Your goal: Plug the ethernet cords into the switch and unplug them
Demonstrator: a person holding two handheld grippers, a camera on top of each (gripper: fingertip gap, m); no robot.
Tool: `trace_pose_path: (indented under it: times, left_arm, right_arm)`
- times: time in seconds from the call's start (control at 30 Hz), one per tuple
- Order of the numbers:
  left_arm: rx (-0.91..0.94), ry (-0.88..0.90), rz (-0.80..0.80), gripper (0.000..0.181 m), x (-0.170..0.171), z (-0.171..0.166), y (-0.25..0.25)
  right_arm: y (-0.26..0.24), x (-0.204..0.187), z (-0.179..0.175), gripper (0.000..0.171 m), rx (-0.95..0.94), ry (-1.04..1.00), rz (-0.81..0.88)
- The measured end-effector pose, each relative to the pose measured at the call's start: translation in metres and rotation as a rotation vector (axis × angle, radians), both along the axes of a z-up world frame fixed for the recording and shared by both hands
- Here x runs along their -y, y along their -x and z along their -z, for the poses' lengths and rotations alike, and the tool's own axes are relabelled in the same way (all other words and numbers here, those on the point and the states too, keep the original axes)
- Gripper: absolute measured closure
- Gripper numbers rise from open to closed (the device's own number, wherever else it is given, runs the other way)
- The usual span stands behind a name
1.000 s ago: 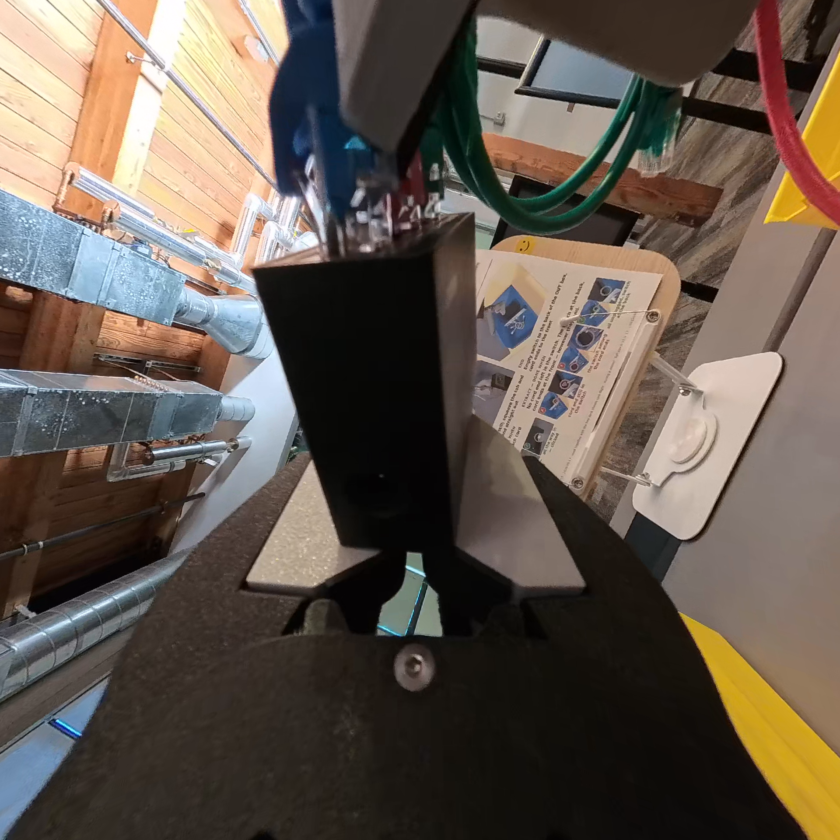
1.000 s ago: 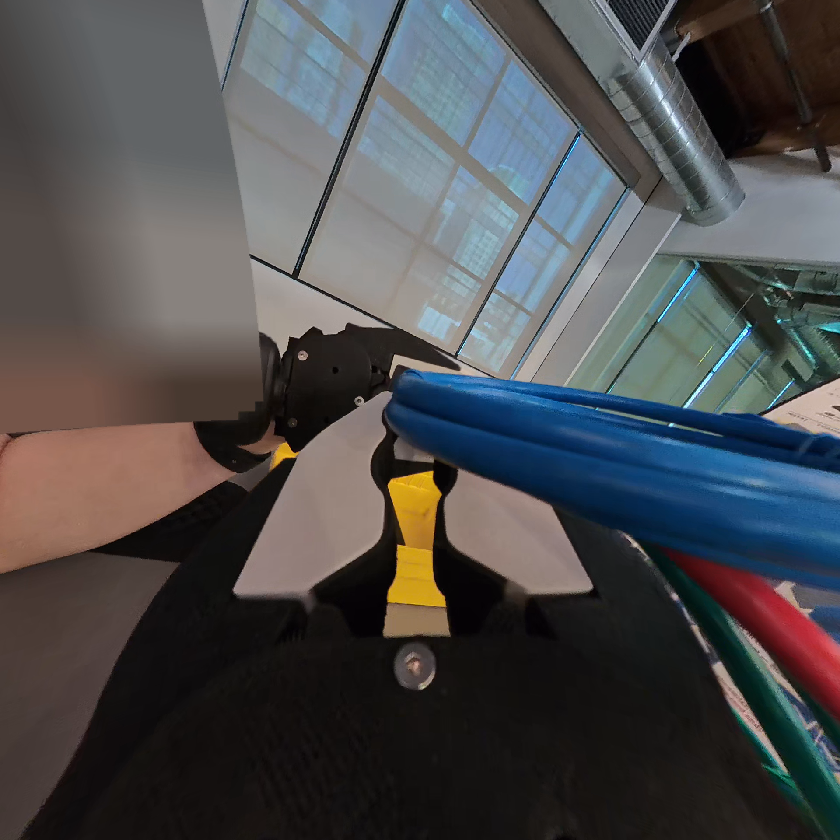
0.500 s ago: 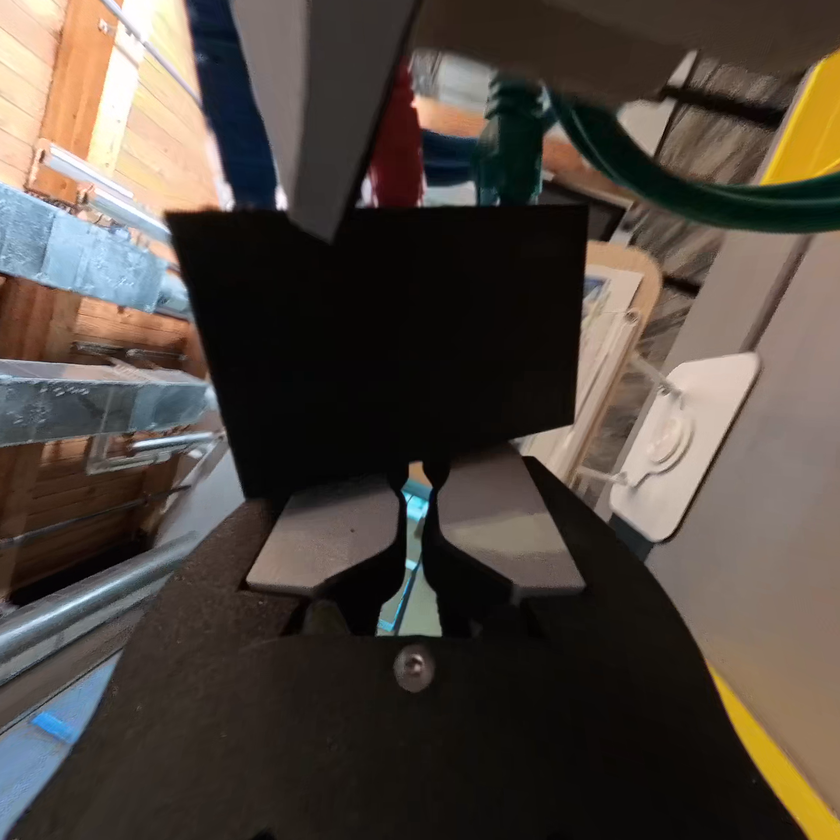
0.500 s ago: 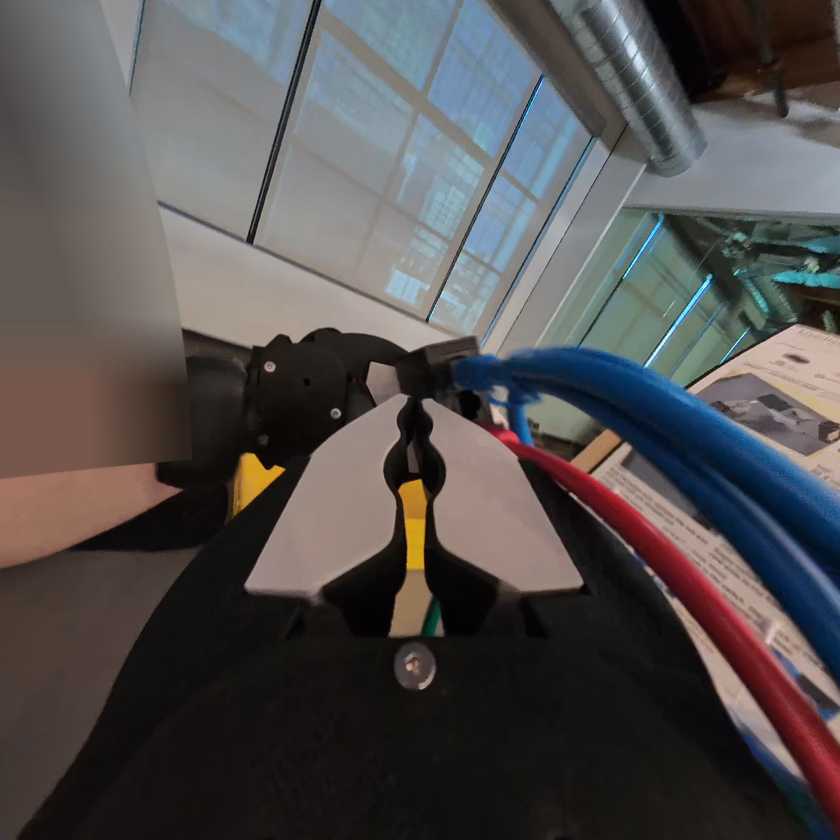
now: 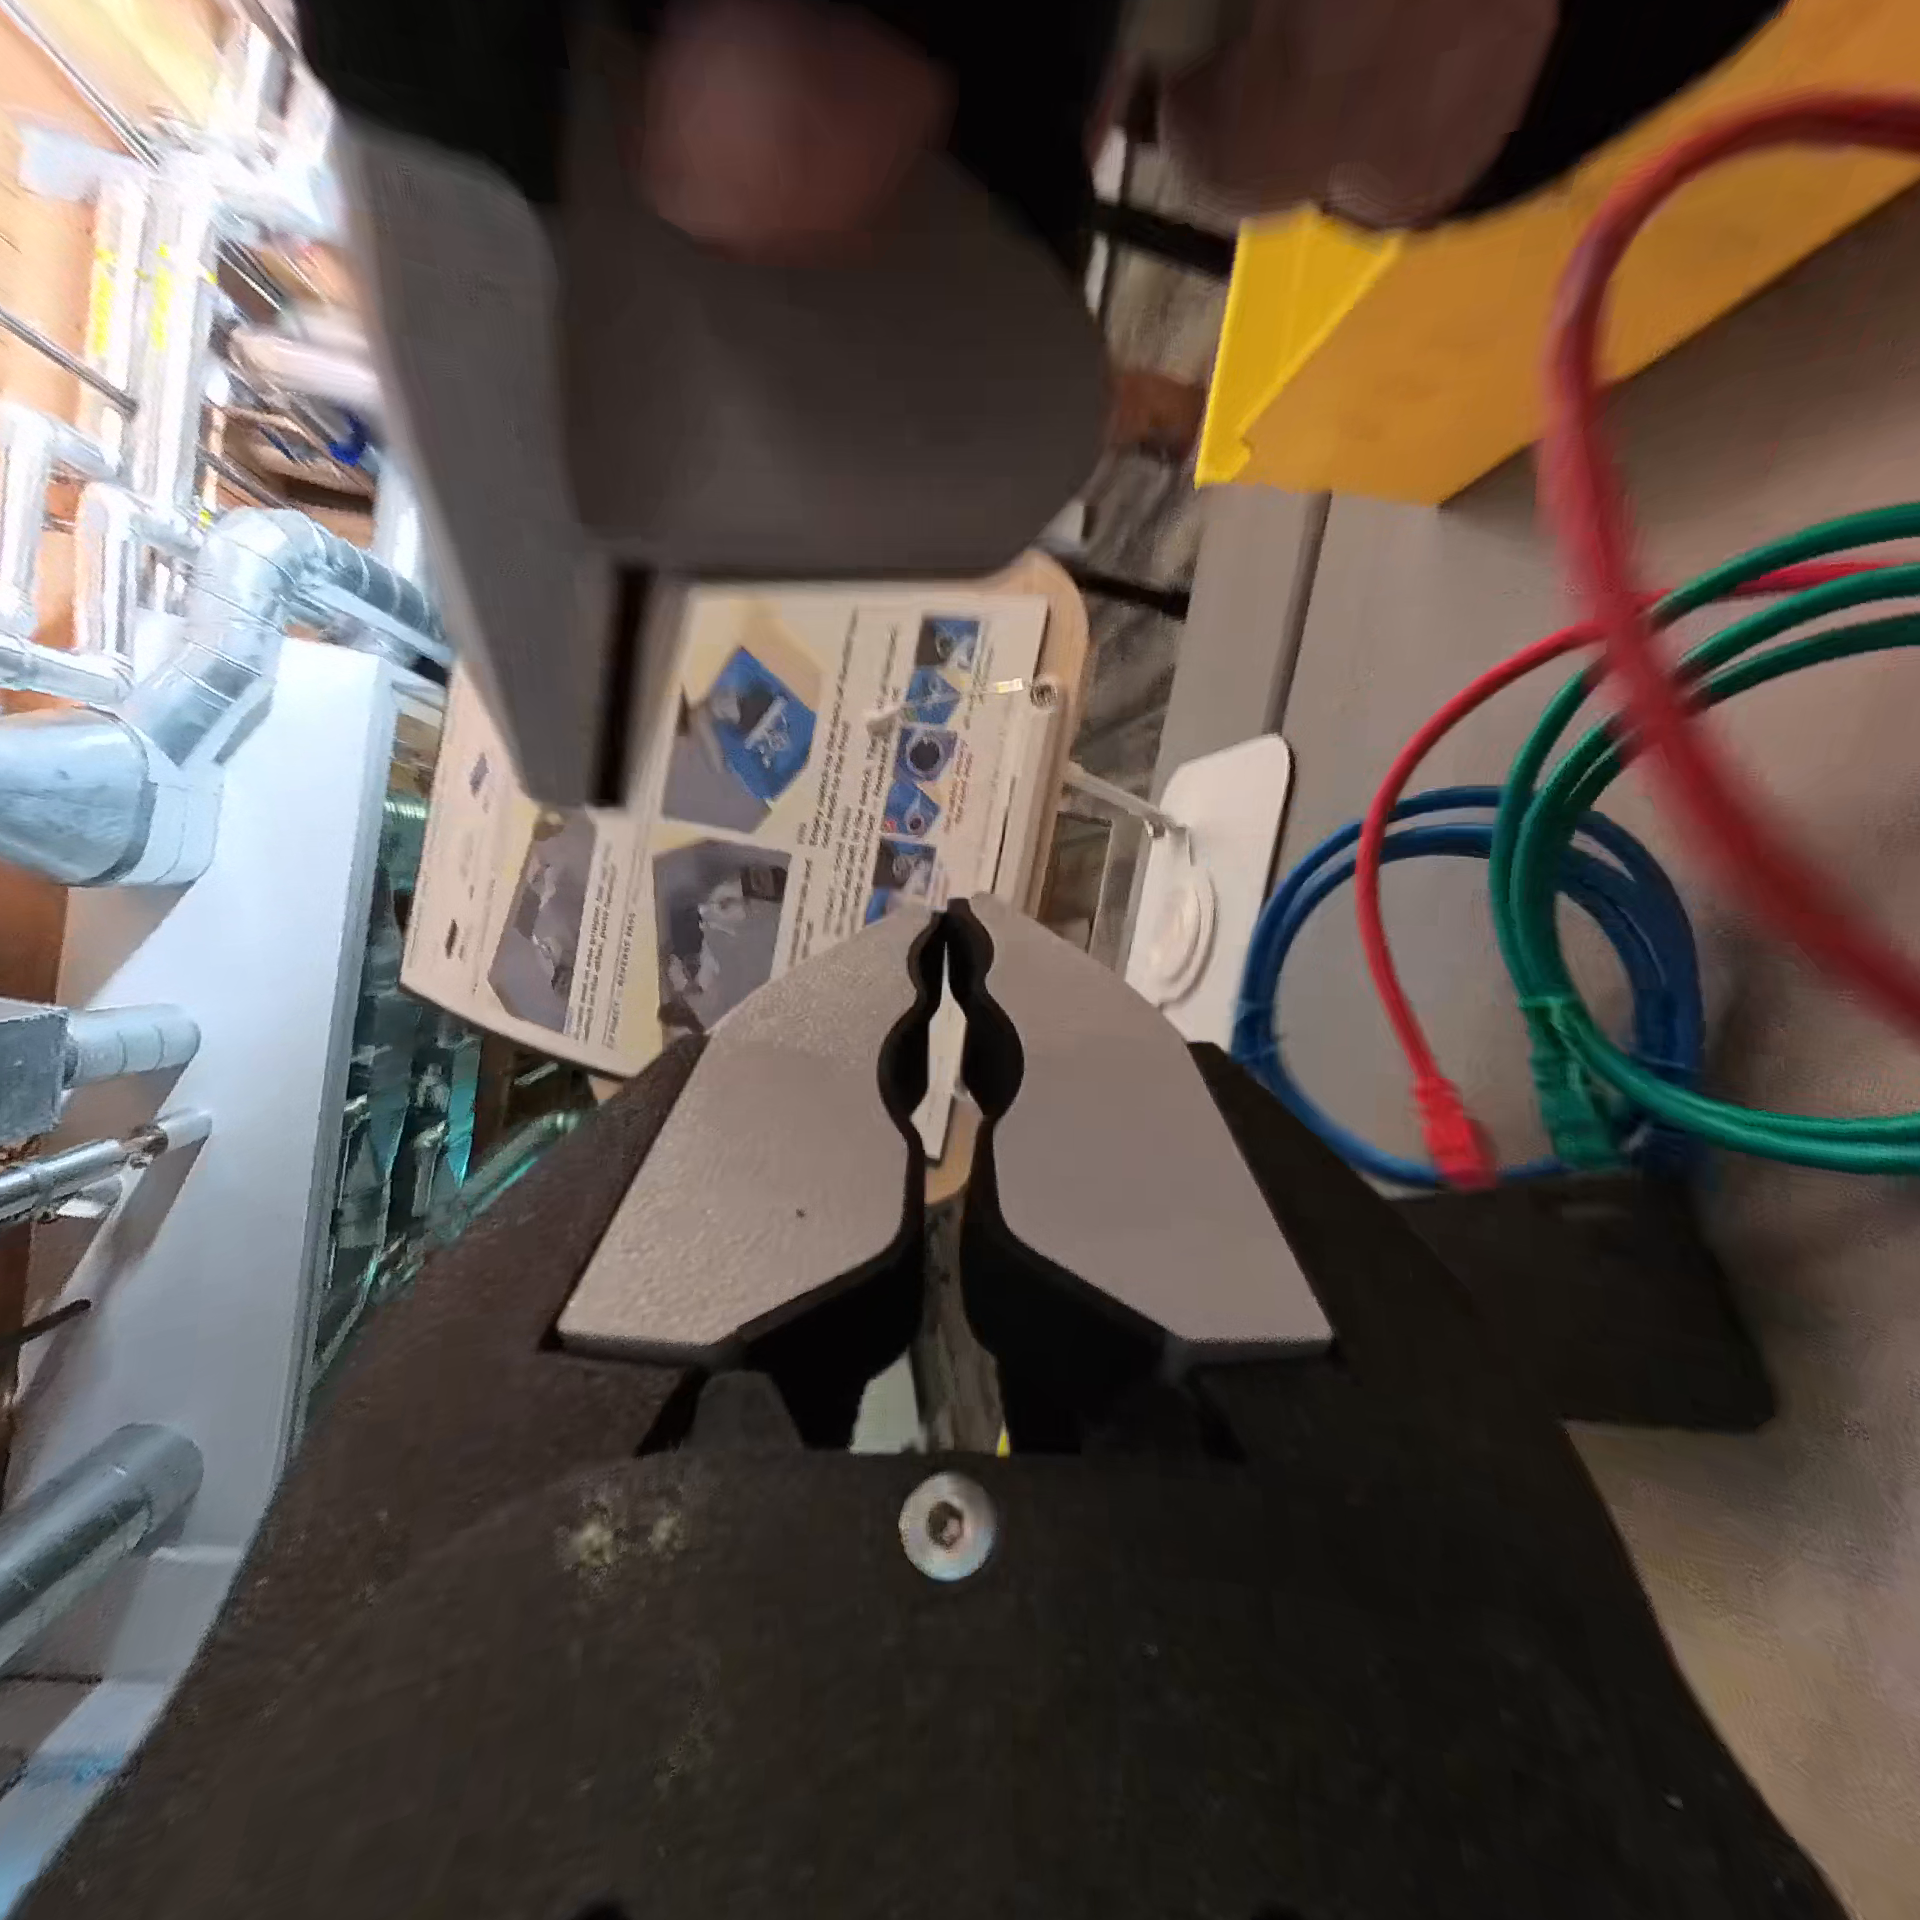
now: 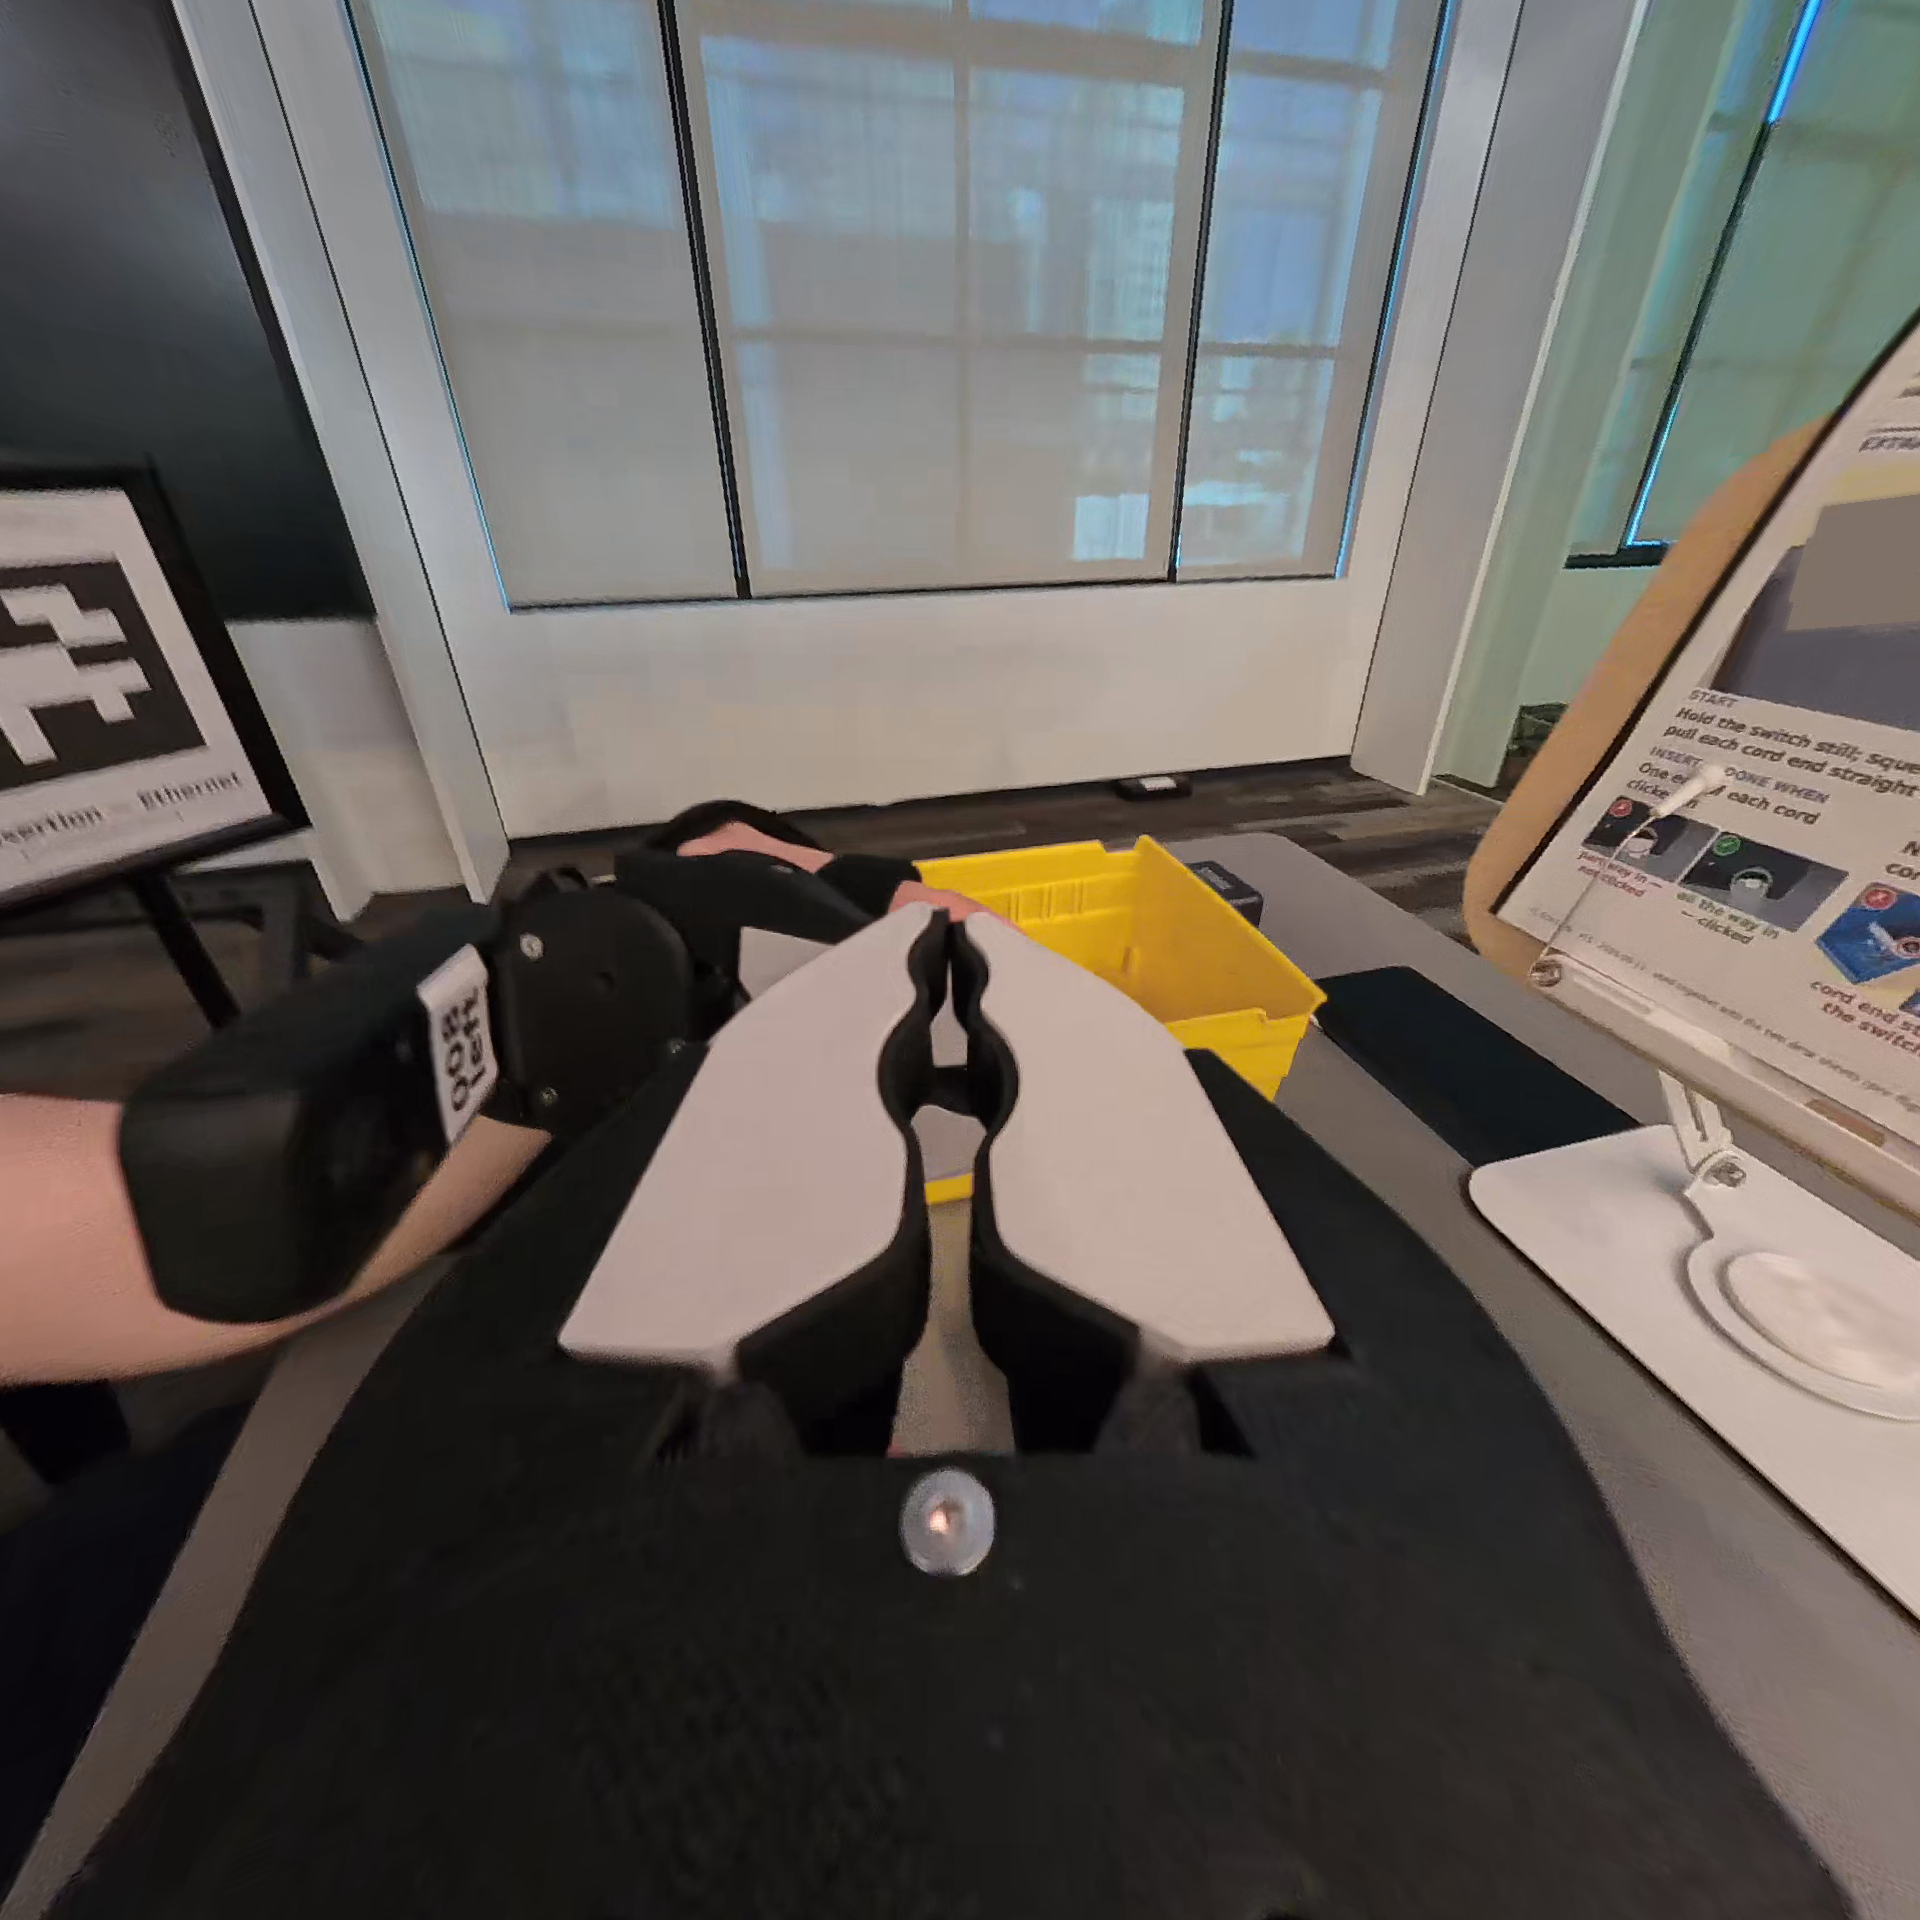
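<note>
In the left wrist view the black switch (image 5: 1590, 1288) lies on the grey table (image 5: 1766, 1662), to the right of my left gripper (image 5: 951, 920). A red cord (image 5: 1392, 831), green cords (image 5: 1558, 790) and blue cords (image 5: 1288, 914) run into it and loop over the table. The left gripper is shut and empty, apart from the switch. My right gripper (image 6: 951, 925) is shut and empty; neither the cords nor the ports show in its view. The left gripper (image 6: 582, 997), held by a gloved hand, shows at its left.
A yellow bin (image 6: 1143, 935) stands ahead on the table (image 6: 1621, 1558). An instruction sheet on a wooden stand (image 6: 1714, 831) with a white base (image 6: 1621, 1278) is at the right, also in the left wrist view (image 5: 810, 790). A flat black thing (image 6: 1455, 1049) lies beside the bin. A blurred grey gripper part (image 5: 727, 395) hangs close above. There is about 7 cm between the tips of the two grippers.
The left gripper let go of the switch, which now lies on the table with the cords in it. The right gripper let go of the blue cords. Both views swung round.
</note>
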State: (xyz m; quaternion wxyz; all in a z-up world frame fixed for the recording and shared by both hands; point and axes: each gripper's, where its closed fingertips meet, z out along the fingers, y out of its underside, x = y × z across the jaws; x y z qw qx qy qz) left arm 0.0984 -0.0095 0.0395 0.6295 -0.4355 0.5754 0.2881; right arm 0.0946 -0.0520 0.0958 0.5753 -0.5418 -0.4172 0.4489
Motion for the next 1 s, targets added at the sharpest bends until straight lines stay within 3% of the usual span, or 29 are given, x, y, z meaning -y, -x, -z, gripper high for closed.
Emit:
trace_pose_path:
  times: [0.13, 0.27, 0.6, 0.7, 0.83, 0.93, 1.0]
  left_arm:
    - [-0.018, 0.006, -0.185, 0.181, -0.017, -0.005, 0.033]
    - [0.209, 0.056, -0.178, 0.181, -0.006, -0.044, 0.056]
    - [0.511, 0.049, -0.123, 0.181, 0.038, -0.114, 0.106]
    - [0.586, 0.059, -0.103, 0.181, 0.042, -0.123, 0.12]
    - [0.651, 0.066, -0.102, 0.181, 0.044, -0.128, 0.139]
    - [0.683, 0.076, -0.068, 0.181, 0.049, -0.131, 0.145]
    - [0.692, 0.082, -0.053, 0.181, 0.051, -0.132, 0.147]
  right_arm:
    - [-0.017, -0.008, -0.013, 0.171, -0.045, 0.013, 0.036]
    - [-0.025, -0.018, -0.008, 0.17, 0.013, 0.04, 0.073]
    - [0.011, -0.05, 0.081, 0.153, 0.251, 0.174, 0.136]
    - [0.036, -0.052, 0.12, 0.139, 0.415, 0.159, 0.088]
    - [0.07, -0.062, 0.153, 0.138, 0.64, 0.056, -0.096]
    - [0.083, -0.081, 0.177, 0.137, 0.785, 0.201, -0.156]
    - [0.095, -0.082, 0.183, 0.125, 0.777, 0.275, -0.241]
